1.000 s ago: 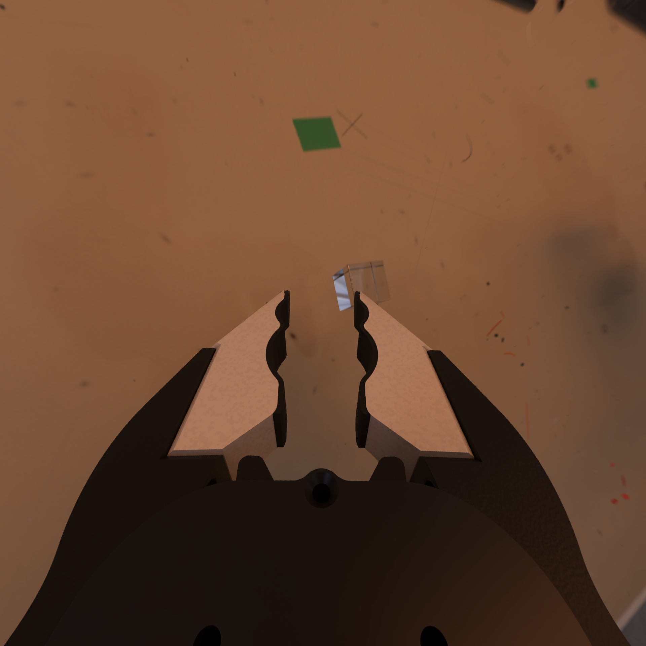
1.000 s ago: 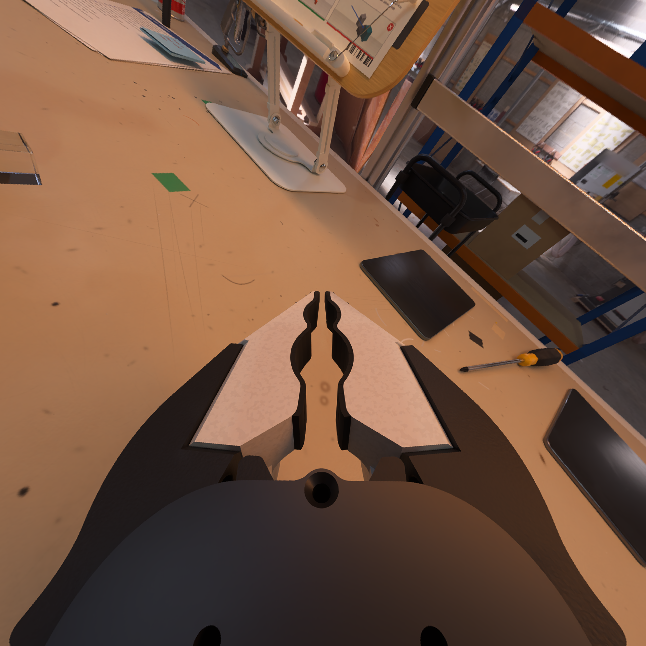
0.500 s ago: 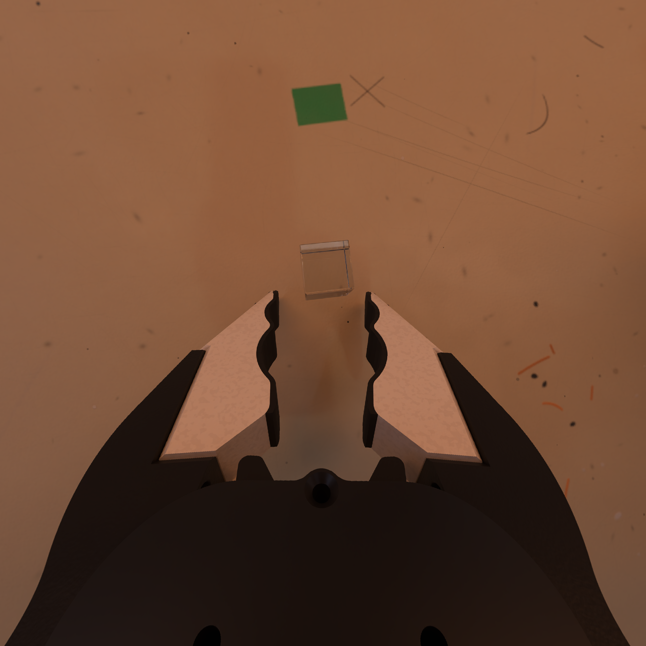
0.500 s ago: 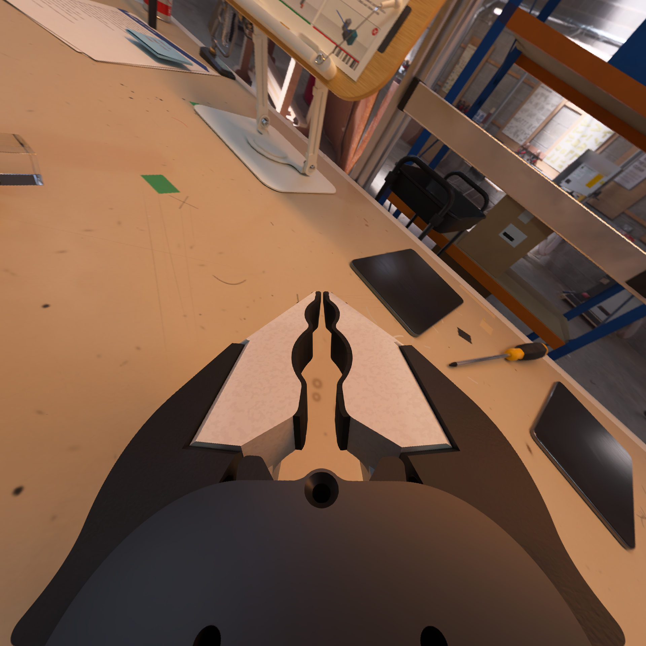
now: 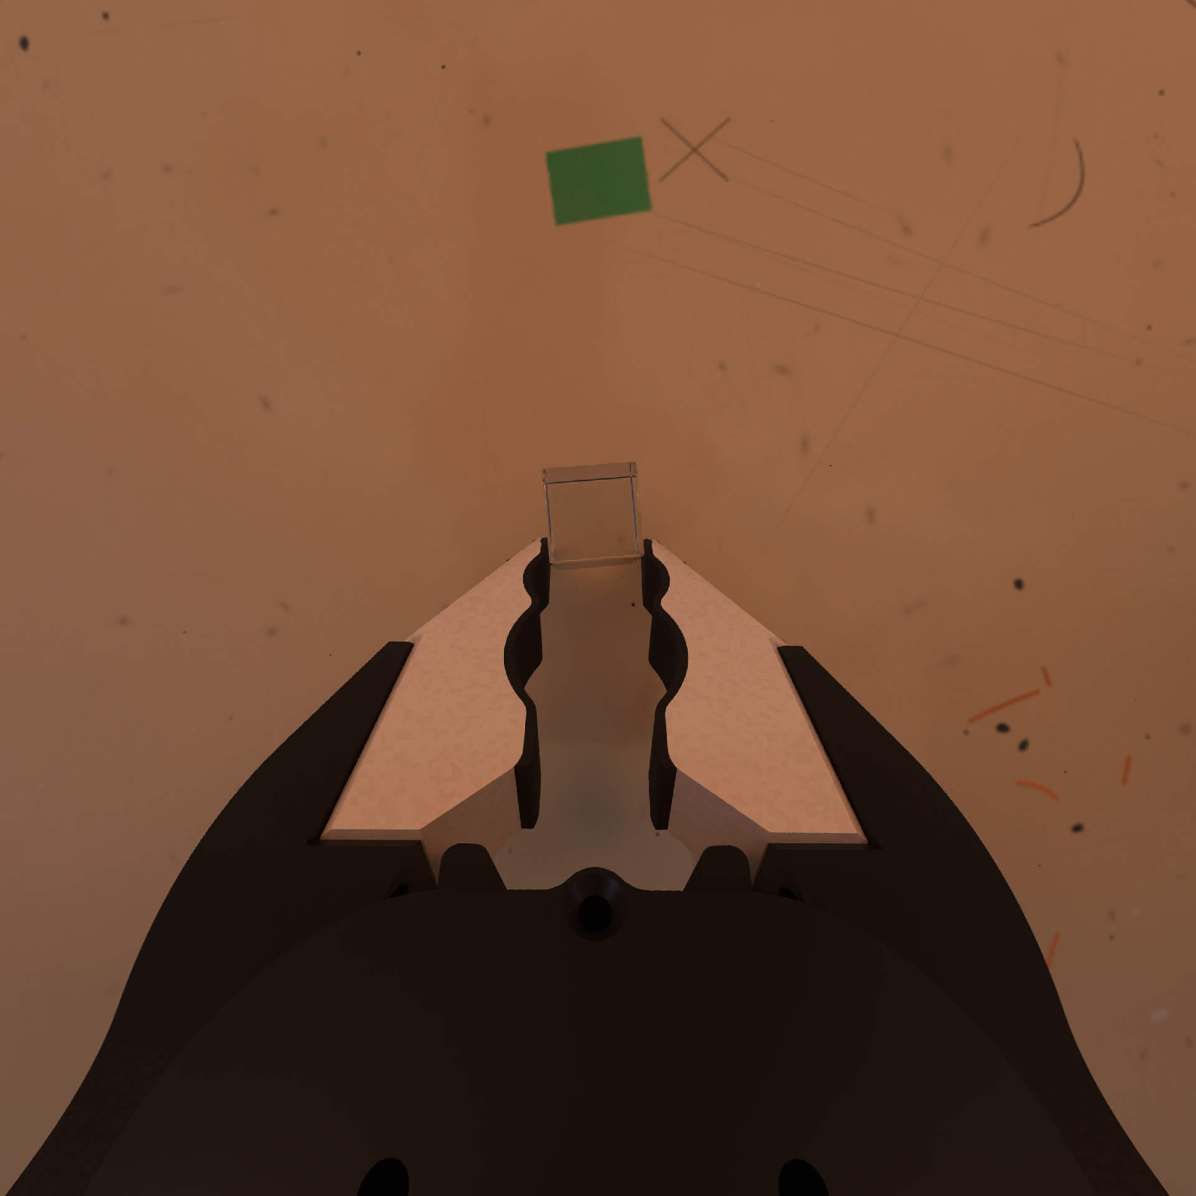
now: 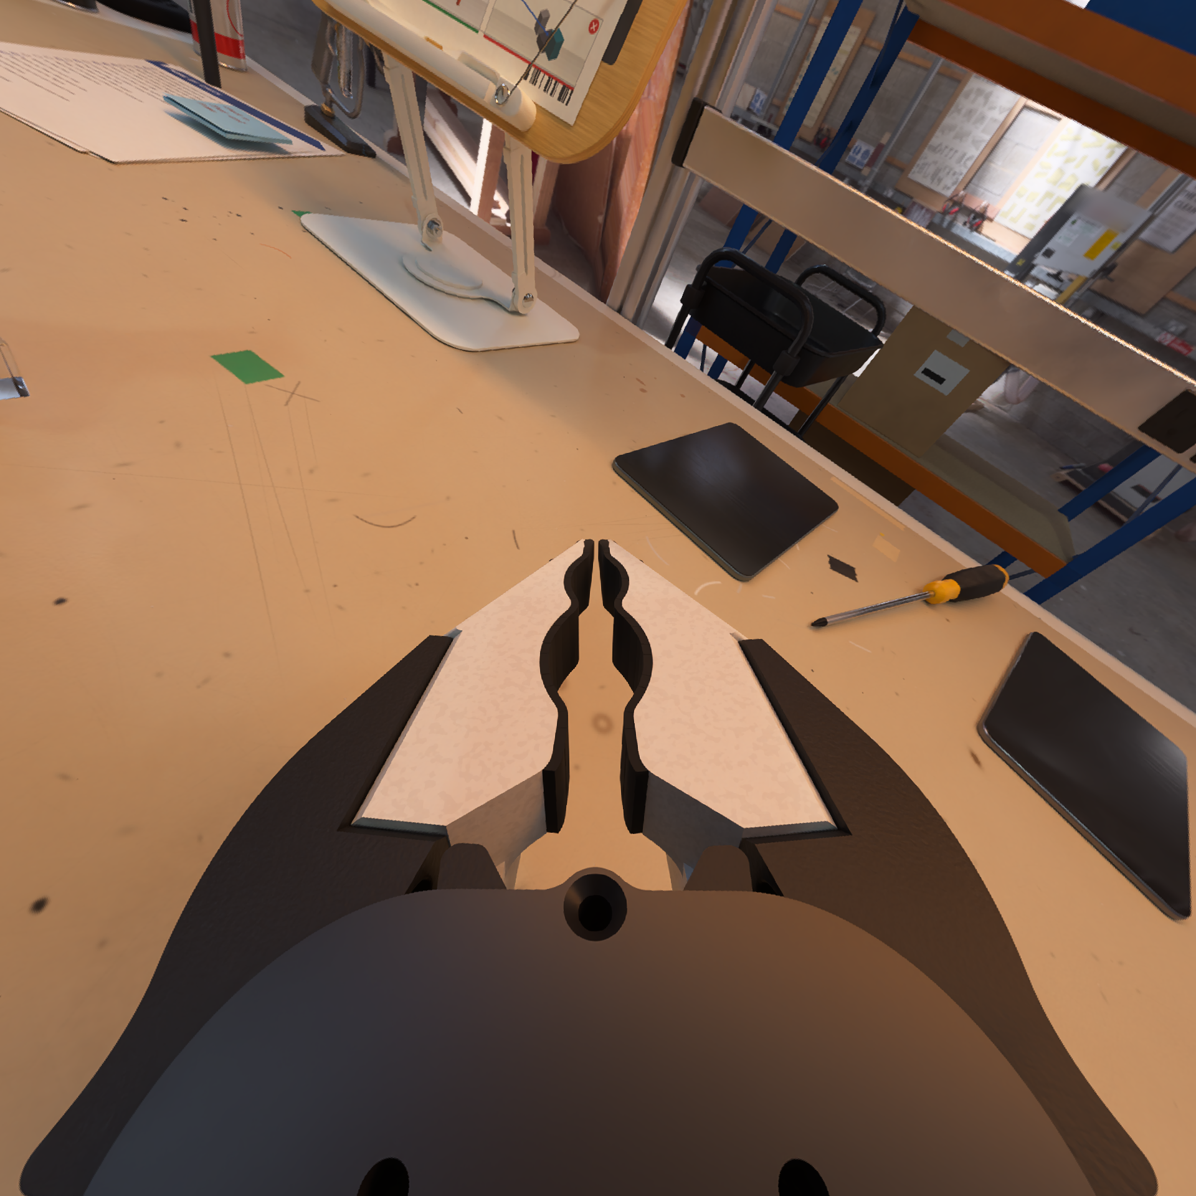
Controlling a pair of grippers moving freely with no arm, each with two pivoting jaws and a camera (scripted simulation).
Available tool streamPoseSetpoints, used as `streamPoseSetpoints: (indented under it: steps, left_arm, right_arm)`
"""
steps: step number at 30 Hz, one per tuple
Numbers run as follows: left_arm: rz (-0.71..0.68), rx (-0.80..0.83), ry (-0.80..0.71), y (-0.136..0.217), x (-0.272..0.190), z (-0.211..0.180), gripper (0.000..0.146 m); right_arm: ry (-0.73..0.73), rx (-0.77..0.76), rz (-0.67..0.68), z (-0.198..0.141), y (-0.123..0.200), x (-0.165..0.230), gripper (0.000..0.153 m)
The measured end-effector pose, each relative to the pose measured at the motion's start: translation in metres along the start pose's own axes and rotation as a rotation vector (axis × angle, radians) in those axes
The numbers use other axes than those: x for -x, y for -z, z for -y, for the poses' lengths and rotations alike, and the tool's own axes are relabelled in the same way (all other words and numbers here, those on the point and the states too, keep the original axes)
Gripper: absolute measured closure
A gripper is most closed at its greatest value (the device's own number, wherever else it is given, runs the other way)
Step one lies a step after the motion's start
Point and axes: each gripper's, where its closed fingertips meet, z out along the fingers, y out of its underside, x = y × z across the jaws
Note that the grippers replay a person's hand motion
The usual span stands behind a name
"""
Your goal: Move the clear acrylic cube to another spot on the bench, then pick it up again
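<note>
The clear acrylic cube (image 5: 592, 511) stands on the brown bench (image 5: 259, 388) in the left wrist view, straight ahead of the fingers. My left gripper (image 5: 595, 550) looks down on it, and its two tips sit against the cube's left and right sides at its near edge. My right gripper (image 6: 595, 547) hovers low over the bench, shut with only a slit between the tips and nothing in it. A sliver of something clear (image 6: 13, 382) shows at the left border of the right wrist view.
A green patch (image 5: 598, 180) and a pencilled cross (image 5: 694, 149) lie beyond the cube. The right wrist view shows a white stand base (image 6: 446, 285), two black pads (image 6: 725, 495) (image 6: 1094, 764), a screwdriver (image 6: 919, 598), a paper sheet (image 6: 129, 110) and the bench edge at right.
My left gripper swung to face the cube, opened wide, then moved forward and closed its tips onto the cube's sides. My right gripper drifted slightly and stayed shut.
</note>
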Motion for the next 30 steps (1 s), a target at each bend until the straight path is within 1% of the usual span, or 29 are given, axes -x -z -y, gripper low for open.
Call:
streamPoseSetpoints:
  steps: [2, 5, 8, 11, 13, 15, 16, 19, 22, 28, 30]
  left_arm:
    - [0.002, -0.007, -0.024, 0.005, -0.003, 0.002, 0.118]
    - [-0.034, -0.063, -0.082, 0.015, -0.018, 0.012, 0.118]
    - [-0.121, -0.136, -0.143, 0.022, -0.050, 0.033, 0.118]
    - [-0.200, -0.183, -0.211, 0.021, -0.085, 0.054, 0.118]
    - [-0.258, -0.198, -0.247, 0.018, -0.109, 0.065, 0.118]
    - [-0.288, -0.197, -0.276, 0.013, -0.128, 0.072, 0.118]
    - [-0.301, -0.194, -0.289, 0.009, -0.136, 0.074, 0.118]
    - [-0.301, -0.176, -0.305, -0.005, -0.149, 0.079, 0.118]
    - [-0.299, -0.161, -0.278, -0.018, -0.153, 0.086, 0.118]
    - [-0.288, -0.088, -0.248, -0.041, -0.156, 0.090, 0.118]
    - [-0.255, -0.046, -0.244, -0.046, -0.155, 0.089, 0.118]
  right_arm:
    - [-0.009, 0.000, 0.006, 0.000, 0.000, 0.000, 0.151]
    - [-0.024, 0.003, 0.006, -0.001, 0.000, -0.002, 0.151]
    - [-0.051, 0.028, -0.019, -0.006, 0.000, -0.009, 0.151]
    - [-0.099, 0.070, -0.034, -0.016, -0.001, -0.018, 0.151]
    - [-0.124, 0.114, 0.008, -0.026, 0.000, -0.017, 0.151]
    - [-0.140, 0.173, 0.116, -0.039, 0.000, -0.006, 0.149]
    - [-0.139, 0.202, 0.146, -0.045, 0.000, -0.003, 0.147]
    - [-0.144, 0.218, 0.144, -0.050, -0.001, -0.003, 0.146]
    - [-0.173, 0.228, 0.168, -0.053, -0.003, 0.000, 0.146]
    - [-0.165, 0.285, 0.103, -0.066, -0.007, -0.011, 0.146]
    - [-0.177, 0.283, 0.089, -0.066, -0.007, -0.015, 0.146]
